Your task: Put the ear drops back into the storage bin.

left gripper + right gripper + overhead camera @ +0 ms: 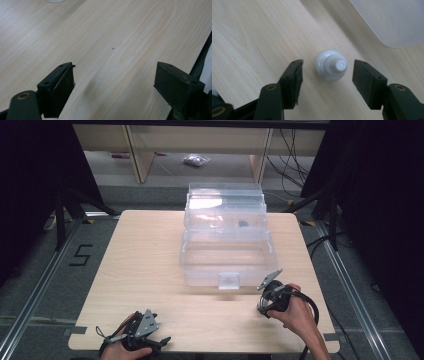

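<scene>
A small white bottle (331, 65) with a narrow nozzle stands upright on the wooden table (150, 260), seen from above in the right gripper view. My right gripper (328, 67) hangs over it with one jaw on each side; a gap shows between each pad and the bottle, so it is open. In the high view the right gripper (270, 300) sits just right of the front of a clear plastic box (227, 270). At the table's front left edge my left gripper (150, 337) rests with its jaws wide open over bare wood (115, 72).
The clear box has its lid (225, 200) standing open at the back, and a small dark item (243, 223) lies in the rear part. A rounded corner of the box (392, 20) lies close beyond the bottle. Bare tabletop spreads left of the box.
</scene>
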A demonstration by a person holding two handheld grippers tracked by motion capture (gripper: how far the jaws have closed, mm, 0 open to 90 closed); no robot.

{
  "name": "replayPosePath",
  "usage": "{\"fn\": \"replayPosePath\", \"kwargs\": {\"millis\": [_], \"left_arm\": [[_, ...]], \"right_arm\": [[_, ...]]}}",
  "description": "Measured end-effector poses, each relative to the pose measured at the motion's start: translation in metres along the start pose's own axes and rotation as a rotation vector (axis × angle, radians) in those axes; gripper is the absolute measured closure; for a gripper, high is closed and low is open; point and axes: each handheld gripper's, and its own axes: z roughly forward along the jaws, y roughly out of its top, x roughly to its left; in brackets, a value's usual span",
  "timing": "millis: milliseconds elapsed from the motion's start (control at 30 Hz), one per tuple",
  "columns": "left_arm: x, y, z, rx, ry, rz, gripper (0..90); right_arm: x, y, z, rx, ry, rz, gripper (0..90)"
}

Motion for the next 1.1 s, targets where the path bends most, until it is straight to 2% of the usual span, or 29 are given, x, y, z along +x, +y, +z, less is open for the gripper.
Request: {"fn": "replayPosePath", "kwargs": {"millis": [67,167,200,267,300,367,500,533,567,600,633,667,700,733,800,933,967,1000,1100], "left_arm": [[0.001,0.0,-0.001,0.008,0.003,0.012,15.7],[-0.001,0.0,0.001,-0.001,0.001,-0.006,15.7],[-0.001,0.0,0.001,-0.009,0.005,-0.007,15.7],[-0.001,0.0,0.001,-0.015,0.007,-0.016,15.6],[0.0,0.0,0.0,0.004,0.002,0.006,15.6],[-0.002,0.0,0.002,-0.013,0.004,-0.032,15.7],[-0.001,0.0,0.002,-0.009,-0.004,-0.011,15.7],[-0.002,-0.001,0.003,-0.008,0.002,-0.032,15.6],[0.0,0.0,0.002,-0.012,0.002,-0.011,15.6],[-0.001,0.0,0.002,-0.014,0.003,-0.019,15.7],[-0.001,0.0,0.002,-0.019,0.001,-0.022,15.7],[0.0,0.0,0.001,0.001,-0.002,-0.001,15.7],[0.0,0.0,0.001,0.001,-0.002,-0.001,15.6],[0.0,-0.001,0.001,-0.003,-0.003,-0.011,15.7],[-0.001,0.0,0.003,-0.012,0.002,-0.018,15.7],[0.0,0.0,0.003,-0.007,0.001,-0.015,15.7],[0.0,0.0,0.002,-0.006,0.007,-0.015,15.7],[0.0,0.0,0.002,-0.012,0.003,-0.018,15.7],[0.0,0.0,0.003,-0.006,0.005,-0.015,15.7]], "right_arm": [[0.001,0.003,0.002,0.015,0.01,0.007,44.3],[-0.001,0.006,0.003,0.023,0.01,-0.01,45.9],[0.0,0.007,0.004,0.033,0.012,0.004,47.1],[-0.001,0.008,0.006,0.046,0.012,-0.002,48.6],[-0.001,0.008,0.007,0.047,0.012,-0.004,49.2],[-0.002,0.009,0.01,0.061,0.01,-0.018,51.9],[-0.003,0.011,0.013,0.068,0.013,-0.017,55.8],[-0.002,0.012,0.013,0.07,0.022,-0.017,56.8],[-0.002,0.013,0.014,0.074,0.025,-0.02,58.3],[-0.002,0.014,0.015,0.079,0.027,-0.032,59.6],[-0.002,0.015,0.015,0.087,0.025,-0.019,59.7],[-0.004,0.016,0.015,0.092,0.016,-0.047,60.0],[-0.003,0.016,0.015,0.092,0.015,-0.056,60.0],[-0.001,0.017,0.014,0.099,0.005,-0.028,60.0],[-0.001,0.017,0.014,0.106,0.011,-0.032,60.1],[-0.001,0.018,0.011,0.097,0.009,-0.054,60.1],[0.0,0.018,0.008,0.097,0.023,-0.04,60.2],[-0.002,0.018,0.005,0.085,0.039,-0.046,60.2],[-0.003,0.018,0.0,0.078,0.052,-0.031,60.2]]}}
